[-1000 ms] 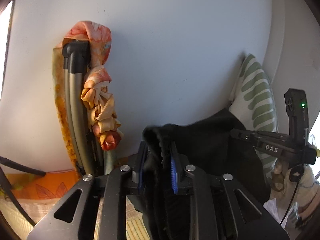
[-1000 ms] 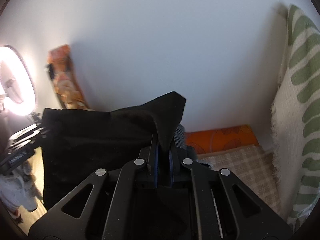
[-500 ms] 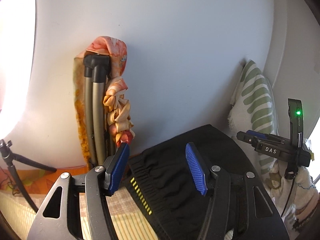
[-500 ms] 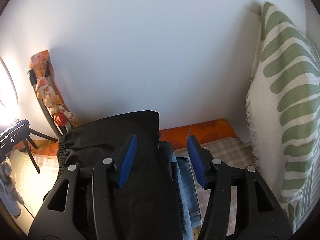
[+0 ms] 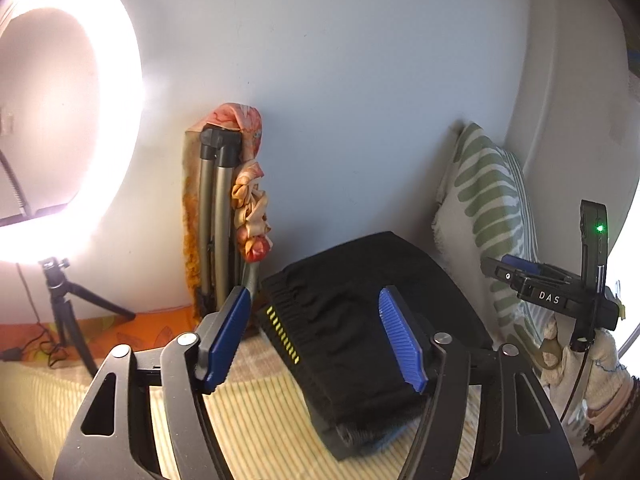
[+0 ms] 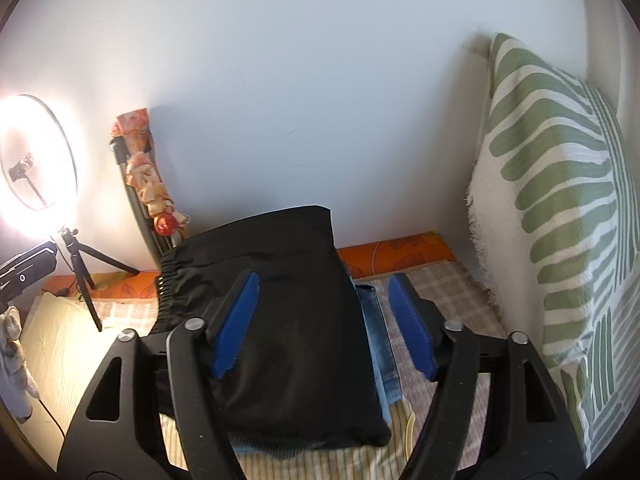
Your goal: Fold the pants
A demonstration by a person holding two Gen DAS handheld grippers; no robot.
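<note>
Because both the left gripper (image 5: 320, 340) and the right gripper (image 6: 324, 324) hang spread and empty just above the folded black fabric pants (image 6: 280, 304), a careless brush could drag the top layer askew. Lying atop folded blue jeans (image 6: 380, 340), the bundle runs lengthwise away from the grippers, elastic waistband leftward.
</note>
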